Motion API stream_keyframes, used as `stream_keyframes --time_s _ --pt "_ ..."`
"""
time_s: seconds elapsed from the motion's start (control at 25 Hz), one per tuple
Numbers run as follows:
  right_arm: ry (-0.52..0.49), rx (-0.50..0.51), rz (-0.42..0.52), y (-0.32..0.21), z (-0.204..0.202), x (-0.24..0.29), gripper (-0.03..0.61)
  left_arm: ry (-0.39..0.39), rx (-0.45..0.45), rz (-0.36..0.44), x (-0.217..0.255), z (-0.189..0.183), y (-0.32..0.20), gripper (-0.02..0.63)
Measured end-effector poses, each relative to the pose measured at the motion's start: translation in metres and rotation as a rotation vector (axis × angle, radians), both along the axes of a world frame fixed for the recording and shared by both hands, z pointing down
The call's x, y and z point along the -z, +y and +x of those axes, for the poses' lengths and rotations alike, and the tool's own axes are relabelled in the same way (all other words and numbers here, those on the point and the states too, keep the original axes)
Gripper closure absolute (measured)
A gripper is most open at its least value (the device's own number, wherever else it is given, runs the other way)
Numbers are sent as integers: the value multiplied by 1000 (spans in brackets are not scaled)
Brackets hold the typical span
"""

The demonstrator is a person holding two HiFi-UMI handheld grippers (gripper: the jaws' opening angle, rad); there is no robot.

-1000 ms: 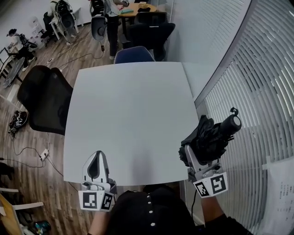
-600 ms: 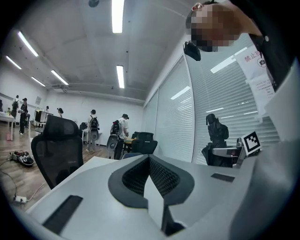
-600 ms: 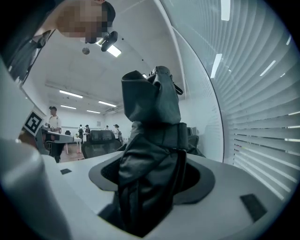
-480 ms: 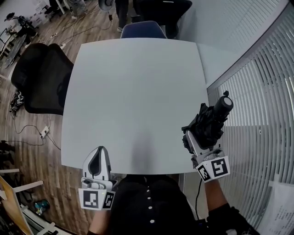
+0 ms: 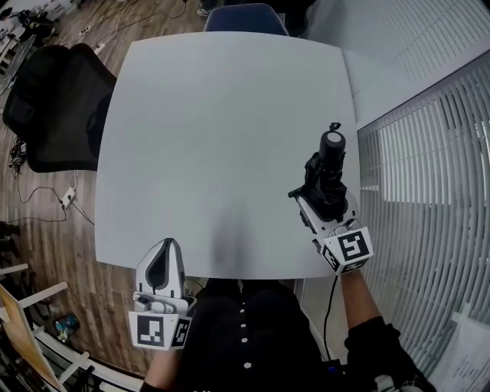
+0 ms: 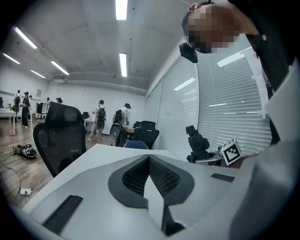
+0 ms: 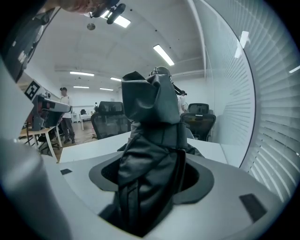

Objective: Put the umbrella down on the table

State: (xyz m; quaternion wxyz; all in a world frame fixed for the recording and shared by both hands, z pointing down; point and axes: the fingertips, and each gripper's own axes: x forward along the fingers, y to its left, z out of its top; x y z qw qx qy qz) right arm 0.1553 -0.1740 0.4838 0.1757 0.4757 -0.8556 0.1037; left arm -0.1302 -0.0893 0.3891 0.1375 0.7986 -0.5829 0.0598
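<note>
A folded black umbrella [image 5: 327,178] is clamped in my right gripper [image 5: 318,200], over the right side of the white table [image 5: 222,138] near its right edge. Its handle end points away from me. In the right gripper view the umbrella [image 7: 152,154] fills the gap between the jaws and stands up from them. My left gripper [image 5: 162,269] is shut with nothing in it, hovering at the table's near edge on the left. In the left gripper view the jaws [image 6: 149,161] meet, and the umbrella [image 6: 197,145] shows at the right.
A black office chair [image 5: 50,107] stands left of the table and a blue chair [image 5: 245,17] at its far side. Window blinds [image 5: 429,191] run along the right. Cables lie on the wooden floor at the left.
My right gripper has carried the umbrella down and inward from beyond the table's right edge to above the tabletop. The left gripper has sunk a little.
</note>
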Motion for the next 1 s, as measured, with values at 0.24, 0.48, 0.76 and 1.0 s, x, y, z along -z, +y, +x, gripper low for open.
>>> stream_keyframes --time_s 0.24,0.48,0.76,1.0 --pt "100 92 -110 -12 -15 -53 278 2 5 -50 -18 -3 -2 600" --pt "233 214 -225 -14 -35 -110 278 6 9 -96 -36 -7 2 600" --pt "356 305 -418 -16 -48 -168 278 7 17 -129 -47 -9 3 600" --pt "445 345 -517 -17 -45 -199 278 8 23 -144 -53 -3 5 600"
